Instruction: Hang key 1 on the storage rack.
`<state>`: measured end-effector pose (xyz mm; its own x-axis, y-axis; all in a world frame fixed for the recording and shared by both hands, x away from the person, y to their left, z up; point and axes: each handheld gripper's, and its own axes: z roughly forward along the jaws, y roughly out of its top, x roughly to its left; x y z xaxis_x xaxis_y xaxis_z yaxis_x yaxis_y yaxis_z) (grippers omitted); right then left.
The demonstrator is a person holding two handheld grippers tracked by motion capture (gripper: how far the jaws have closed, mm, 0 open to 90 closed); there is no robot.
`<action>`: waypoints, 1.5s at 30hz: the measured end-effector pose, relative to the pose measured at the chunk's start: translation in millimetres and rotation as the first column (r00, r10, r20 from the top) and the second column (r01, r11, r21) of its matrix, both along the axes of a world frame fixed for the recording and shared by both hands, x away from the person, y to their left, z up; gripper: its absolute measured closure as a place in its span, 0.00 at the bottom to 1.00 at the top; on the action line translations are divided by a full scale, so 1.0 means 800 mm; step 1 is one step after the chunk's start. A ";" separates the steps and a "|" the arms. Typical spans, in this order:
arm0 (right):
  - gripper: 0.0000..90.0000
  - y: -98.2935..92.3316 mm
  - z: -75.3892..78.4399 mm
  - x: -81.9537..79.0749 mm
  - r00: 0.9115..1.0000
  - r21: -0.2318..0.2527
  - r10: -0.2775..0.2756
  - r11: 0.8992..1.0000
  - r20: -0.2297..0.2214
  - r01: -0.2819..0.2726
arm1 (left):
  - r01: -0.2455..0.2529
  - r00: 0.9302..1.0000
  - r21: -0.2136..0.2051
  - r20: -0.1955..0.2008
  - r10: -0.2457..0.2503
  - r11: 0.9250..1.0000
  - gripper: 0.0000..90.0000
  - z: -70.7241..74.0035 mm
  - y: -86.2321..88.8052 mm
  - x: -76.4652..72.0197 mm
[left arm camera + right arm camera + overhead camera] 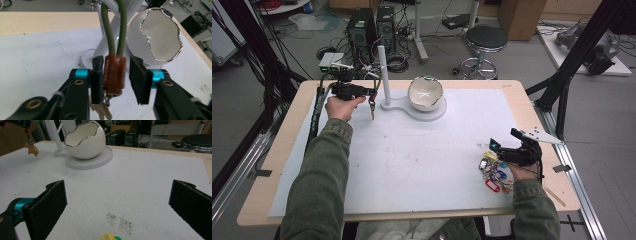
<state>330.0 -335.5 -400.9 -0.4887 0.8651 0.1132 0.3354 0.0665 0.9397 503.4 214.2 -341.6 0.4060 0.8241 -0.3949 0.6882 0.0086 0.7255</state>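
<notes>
Keyring [114,75] — brown tag on a green loop, hanging off the white stand [383,75] at ten o'clock on the table [512,92]. My left gripper [117,80] stands slightly apart around the tag, right pad clear. My right gripper [117,202] — wide open, empty, over the white mat [140,175].

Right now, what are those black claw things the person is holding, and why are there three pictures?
They are hand-held grippers. One camera looks down from above; one rides on each gripper. The left gripper has a brown leather key fob on a green cord loop between its jaws, one pad apart from it, beside the white post stand. The right gripper is wide open, holding nothing, above a pile of colourful key tags. A white egg-shaped bowl with a silver rim sits on the white table mat.
</notes>
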 end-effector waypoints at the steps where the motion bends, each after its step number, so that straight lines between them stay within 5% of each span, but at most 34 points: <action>1: 0.01 0.000 0.000 0.000 1.000 0.000 0.000 1.000 0.000 0.000 | -0.006 1.000 -0.011 0.011 0.006 1.000 0.66 0.000 0.001 -0.001; 12: 0.01 0.000 0.000 -0.001 1.000 0.004 -0.003 1.000 0.000 0.003 | -0.049 0.999 -0.027 0.004 0.049 0.998 0.48 -0.002 0.020 -0.004; 20: 0.01 -0.001 0.001 -0.001 1.000 0.004 -0.003 1.000 0.002 0.003 | -0.098 0.994 0.038 0.049 0.096 0.994 0.31 -0.005 0.032 -0.015; 28: 0.01 0.000 0.001 -0.001 1.000 0.001 -0.005 1.000 0.002 0.005 | -0.160 0.987 0.128 0.044 0.156 0.979 0.02 -0.002 0.034 -0.022; 30: 0.01 0.000 0.001 -0.001 1.000 0.002 -0.007 1.000 0.002 0.007 | -0.211 0.977 0.169 0.056 0.204 0.963 0.02 0.001 0.032 -0.025; 31: 0.01 0.000 0.001 -0.001 1.000 0.001 -0.006 1.000 0.003 0.006 | -0.209 0.978 0.182 0.048 0.204 0.961 0.02 0.002 0.032 -0.026; 34: 0.01 0.000 0.001 -0.001 1.000 0.001 -0.007 1.000 0.003 0.007 | -0.209 0.978 0.188 0.058 0.202 0.960 0.02 0.004 0.029 -0.032; 37: 0.01 -0.001 0.001 -0.001 1.000 0.002 -0.007 1.000 0.004 0.007 | -0.191 0.981 0.151 0.062 0.184 0.970 0.02 0.003 0.031 -0.040; 45: 0.01 0.000 0.001 -0.002 1.000 0.001 -0.008 1.000 0.004 0.008 | -0.192 0.979 0.120 0.088 0.182 0.974 0.02 0.001 0.041 -0.064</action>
<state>328.5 -335.5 -399.7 -0.4817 0.8692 0.1119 0.3324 0.0631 0.9410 452.0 247.3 -340.8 0.2644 0.9299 -0.2558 0.6258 0.0363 0.7791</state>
